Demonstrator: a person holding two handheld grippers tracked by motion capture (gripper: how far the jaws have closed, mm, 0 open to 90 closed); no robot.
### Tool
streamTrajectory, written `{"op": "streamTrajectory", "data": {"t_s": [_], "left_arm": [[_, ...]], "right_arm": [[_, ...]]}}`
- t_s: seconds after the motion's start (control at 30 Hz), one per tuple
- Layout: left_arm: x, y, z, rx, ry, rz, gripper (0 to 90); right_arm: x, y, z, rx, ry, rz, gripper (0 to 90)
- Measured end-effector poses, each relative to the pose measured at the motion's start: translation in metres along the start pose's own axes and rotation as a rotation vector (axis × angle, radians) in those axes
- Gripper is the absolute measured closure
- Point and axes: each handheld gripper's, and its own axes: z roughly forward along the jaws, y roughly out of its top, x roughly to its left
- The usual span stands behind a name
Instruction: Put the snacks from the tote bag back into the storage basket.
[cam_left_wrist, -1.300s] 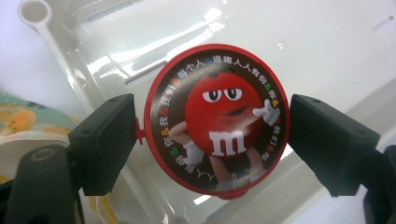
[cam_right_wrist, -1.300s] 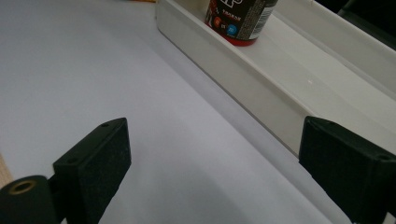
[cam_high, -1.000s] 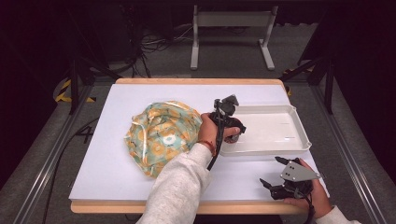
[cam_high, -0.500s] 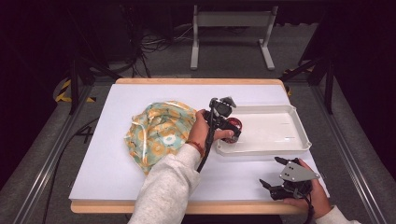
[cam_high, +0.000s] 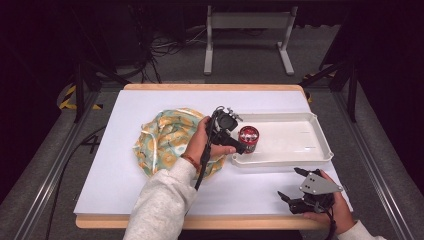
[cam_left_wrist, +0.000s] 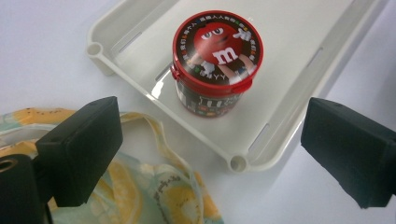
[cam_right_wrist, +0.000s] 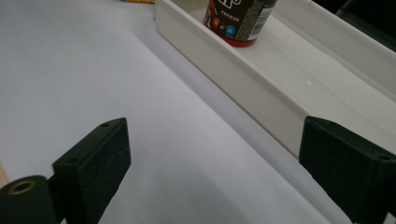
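Observation:
A small tub with a red cartoon lid (cam_high: 248, 138) (cam_left_wrist: 217, 60) stands upright at the left end of the white tray (cam_high: 300, 142) (cam_left_wrist: 285, 116). My left gripper (cam_high: 234, 136) (cam_left_wrist: 215, 135) hovers just short of the tray's left rim, above the edge of a yellow-and-green patterned cloth bag (cam_high: 165, 140) (cam_left_wrist: 154, 191). Its jaws have just been opening; they stand wide and nothing is between them. My right gripper (cam_high: 290, 183) (cam_right_wrist: 215, 158) rests open on the white table near the front edge, below the tray, whose wall (cam_right_wrist: 243, 79) and the tub (cam_right_wrist: 238, 21) lie ahead of it.
The white board (cam_high: 125, 180) covers a wooden table. The bag lies left of centre and the tray right of centre. Beyond the table's far edge are a grey metal stand (cam_high: 247, 35) and cables on the floor.
The left gripper has let go of the tub and drawn back leftward off the tray toward the bag, jaws spread. The tub stays standing in the tray. The right gripper has not moved.

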Motion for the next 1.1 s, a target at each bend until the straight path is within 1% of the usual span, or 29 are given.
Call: {"op": "streamTrajectory", "data": {"t_s": [0.03, 0.1, 0.2, 0.23, 0.3, 0.33, 0.4, 0.47, 0.5, 0.53, 0.57, 0.63, 0.7, 0.73, 0.77, 0.8, 0.9, 0.93, 0.97, 1.03, 1.07, 1.1], "left_arm": [[0.0, -0.003, -0.002, -0.006, 0.007, 0.015, 6.2], [0.0, -0.009, -0.004, -0.003, 0.019, 0.037, 6.3], [0.001, -0.016, -0.008, 0.003, 0.043, 0.042, 6.5], [0.001, -0.016, -0.008, 0.003, 0.043, 0.042, 6.5], [0.001, -0.021, -0.011, -0.006, 0.068, 0.056, 6.8], [0.001, -0.023, -0.013, -0.004, 0.069, 0.063, 6.7], [0.003, -0.027, -0.017, -0.003, 0.083, 0.067, 6.8], [0.005, -0.033, -0.02, -0.002, 0.082, 0.08, 7.0], [0.005, -0.035, -0.022, -0.002, 0.089, 0.084, 6.9], [0.006, -0.039, -0.025, -0.007, 0.086, 0.096, 6.8], [0.006, -0.039, -0.025, -0.007, 0.086, 0.096, 6.2], [0.007, -0.043, -0.029, -0.017, 0.098, 0.099, 6.3], [0.008, -0.049, -0.032, -0.026, 0.098, 0.122, 6.3], [0.009, -0.052, -0.034, -0.026, 0.11, 0.126, 6.3], [0.011, -0.055, -0.035, -0.028, 0.113, 0.131, 6.3], [0.012, -0.057, -0.036, -0.03, 0.113, 0.133, 6.3], [0.015, -0.062, -0.037, -0.021, 0.157, 0.12, 6.3], [0.017, -0.064, -0.038, -0.024, 0.152, 0.115, 6.3], [0.02, -0.067, -0.039, -0.029, 0.156, 0.104, 6.3], [0.022, -0.071, -0.042, -0.024, 0.16, 0.102, 6.0], [0.023, -0.073, -0.043, -0.036, 0.174, 0.097, 6.1], [0.024, -0.074, -0.044, -0.038, 0.182, 0.099, 6.1]], "right_arm": [[0.0, 0.0, 0.0, 0.001, -0.002, 0.0, 9.8], [0.0, 0.0, 0.0, 0.002, -0.001, 0.002, 9.7], [0.001, 0.0, 0.0, 0.003, -0.003, 0.002, 9.7], [0.001, 0.0, 0.0, 0.003, -0.004, 0.001, 9.7], [0.001, 0.0, 0.001, 0.003, -0.005, 0.003, 9.8], [0.001, 0.001, 0.001, 0.004, -0.005, 0.001, 9.7], [0.002, 0.001, 0.001, 0.004, -0.003, -0.004, 9.7], [0.001, 0.001, 0.001, 0.006, -0.003, -0.003, 9.8], [0.001, 0.0, 0.001, 0.006, -0.004, -0.001, 9.7], [0.001, 0.0, 0.001, 0.004, -0.006, 0.0, 9.8], [0.001, 0.0, 0.001, 0.004, -0.006, 0.0, 9.8], [0.0, 0.0, 0.001, 0.003, -0.01, 0.004, 9.8], [0.001, 0.0, 0.001, 0.005, -0.008, 0.001, 9.8], [0.001, 0.0, 0.001, 0.006, -0.007, -0.002, 9.8], [0.001, 0.0, 0.001, 0.006, -0.007, -0.005, 9.8], [0.002, 0.0, 0.002, 0.007, -0.007, -0.004, 9.8], [0.001, 0.0, 0.002, 0.008, -0.008, 0.004, 9.8], [0.001, 0.0, 0.002, 0.006, -0.01, 0.004, 9.7], [0.001, 0.0, 0.001, 0.005, -0.011, 0.004, 9.8], [0.001, 0.0, 0.001, 0.004, -0.012, 0.004, 9.7], [0.001, 0.0, 0.001, 0.005, -0.011, 0.005, 9.7], [0.001, 0.0, 0.001, 0.006, -0.01, 0.004, 9.7]]}}
